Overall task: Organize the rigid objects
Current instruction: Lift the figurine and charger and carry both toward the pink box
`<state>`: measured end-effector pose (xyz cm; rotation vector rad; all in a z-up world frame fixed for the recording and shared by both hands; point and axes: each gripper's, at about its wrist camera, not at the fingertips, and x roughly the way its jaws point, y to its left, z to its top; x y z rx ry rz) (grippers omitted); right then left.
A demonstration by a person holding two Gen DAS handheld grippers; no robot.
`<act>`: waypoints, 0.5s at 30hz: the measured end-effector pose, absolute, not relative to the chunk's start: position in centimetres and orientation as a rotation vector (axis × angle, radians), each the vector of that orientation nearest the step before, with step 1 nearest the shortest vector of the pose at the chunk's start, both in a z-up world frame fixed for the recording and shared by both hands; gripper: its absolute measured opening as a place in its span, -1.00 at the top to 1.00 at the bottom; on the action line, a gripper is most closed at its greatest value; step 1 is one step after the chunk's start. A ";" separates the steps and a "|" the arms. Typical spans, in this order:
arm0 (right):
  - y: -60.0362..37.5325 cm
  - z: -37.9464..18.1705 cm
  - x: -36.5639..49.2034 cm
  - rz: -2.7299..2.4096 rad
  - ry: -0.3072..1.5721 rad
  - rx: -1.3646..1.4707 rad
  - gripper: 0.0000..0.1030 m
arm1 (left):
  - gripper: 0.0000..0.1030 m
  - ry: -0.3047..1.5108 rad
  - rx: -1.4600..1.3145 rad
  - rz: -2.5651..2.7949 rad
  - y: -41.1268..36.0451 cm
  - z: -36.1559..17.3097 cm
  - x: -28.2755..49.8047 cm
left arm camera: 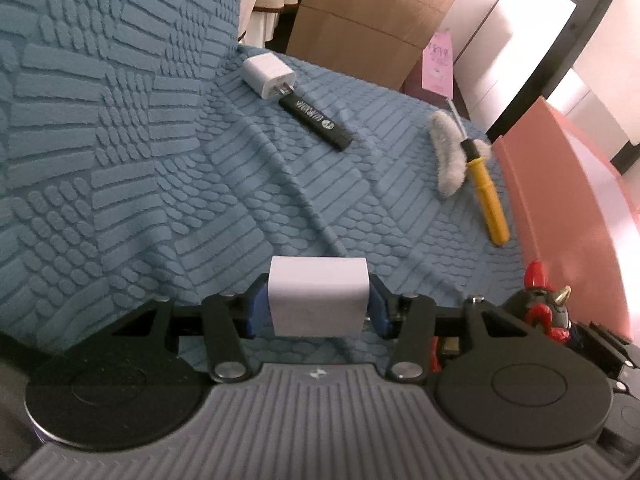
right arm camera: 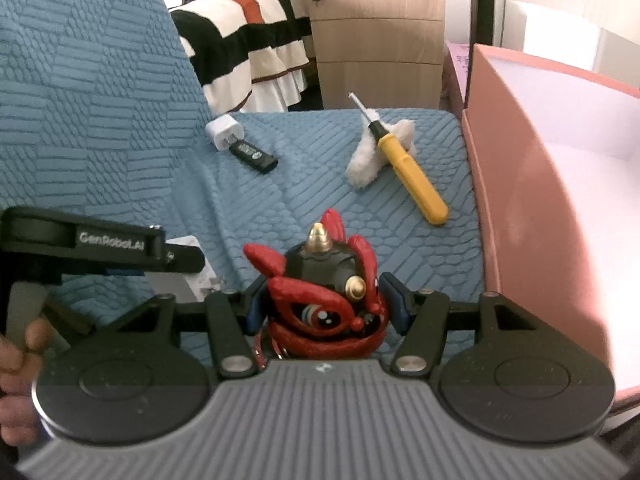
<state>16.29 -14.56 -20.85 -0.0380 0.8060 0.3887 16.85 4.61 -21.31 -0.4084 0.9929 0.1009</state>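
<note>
My left gripper (left arm camera: pixel 319 300) is clamped on a white block (left arm camera: pixel 318 296), probably a charger, held above the near edge of the blue sofa cover (left arm camera: pixel 160 200). My right gripper (right arm camera: pixel 326 308) has its jaws closed on the red lion-head figurine (right arm camera: pixel 324 300), also near that edge and close beside the pink box (right arm camera: pixel 520 200) standing along the cover's right edge. I judge both pieces are bound for the box, so I would carry the figurine over the wall first, lower it well inside, then release. Farther out lie the yellow screwdriver (right arm camera: pixel 412 176) across a fluffy white piece (right arm camera: pixel 368 160), then the black stick (right arm camera: pixel 254 156) touching a second white charger (right arm camera: pixel 224 132) toward the far left corner.
</note>
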 end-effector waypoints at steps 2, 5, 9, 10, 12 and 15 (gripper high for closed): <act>-14.9 -20.6 16.3 0.384 0.813 -0.029 -0.18 | -0.08 0.988 -0.427 0.099 4.6 -20.9 16.6; -15.2 -20.2 16.4 0.378 0.824 -0.019 -0.18 | -0.08 0.984 -0.441 0.102 4.5 -20.2 16.3; -15.5 -18.8 16.3 0.384 0.814 -0.019 -0.18 | -0.08 0.976 -0.467 0.101 4.4 -18.8 15.9; -15.6 -18.3 16.3 0.387 0.810 -0.016 -0.18 | -0.08 0.974 -0.469 0.097 4.2 -18.3 15.9; -15.8 -17.4 16.3 0.392 0.800 -0.006 -0.18 | -0.08 0.966 -0.470 0.094 3.9 -17.3 15.8; -16.1 -15.6 16.4 0.402 0.789 -0.007 -0.18 | -0.08 0.942 -0.472 0.084 3.5 -15.2 15.7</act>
